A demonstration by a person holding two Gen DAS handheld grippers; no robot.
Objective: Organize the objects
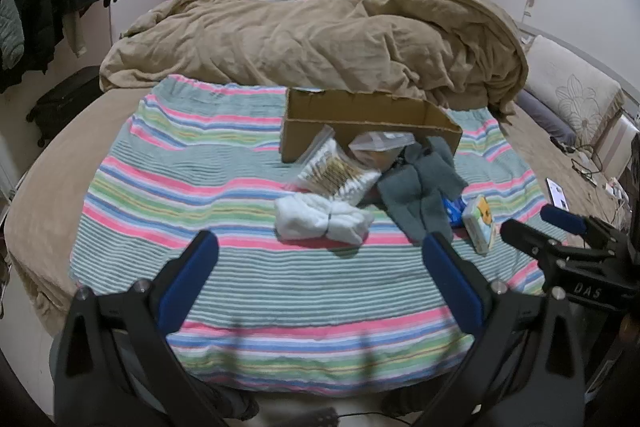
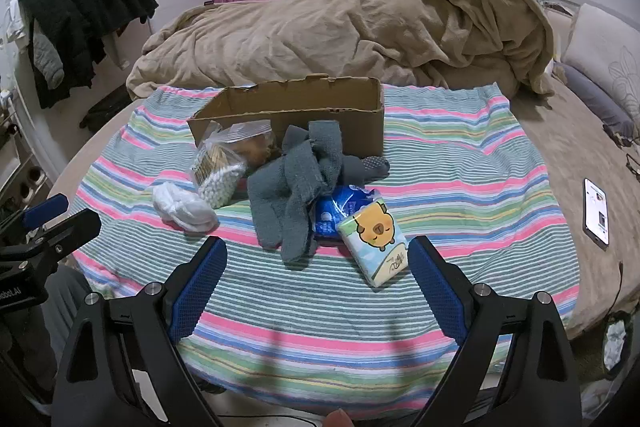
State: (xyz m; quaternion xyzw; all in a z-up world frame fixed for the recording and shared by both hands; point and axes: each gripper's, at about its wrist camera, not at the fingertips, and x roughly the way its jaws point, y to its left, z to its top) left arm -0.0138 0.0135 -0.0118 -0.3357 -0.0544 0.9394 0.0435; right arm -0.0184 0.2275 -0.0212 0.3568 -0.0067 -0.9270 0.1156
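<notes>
- Cardboard box (image 2: 296,107): matt brown corrugated paper, torn rim.
- Grey socks (image 2: 292,183): fuzzy knit cloth.
- White socks (image 1: 320,221): soft fluffy cloth.
- Tissue pack (image 2: 376,243): glossy printed plastic wrap.
- Striped blanket (image 2: 460,163): ribbed woven cloth.
- Gripper pads (image 2: 198,287): blue, textured rubbery finish.

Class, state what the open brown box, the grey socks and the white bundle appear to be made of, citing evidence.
Open brown box: likely corrugated cardboard, matte, torn top edge. Grey socks: seemingly fuzzy knit fabric, soft nap. White bundle: probably fluffy textile, perhaps socks.
</notes>
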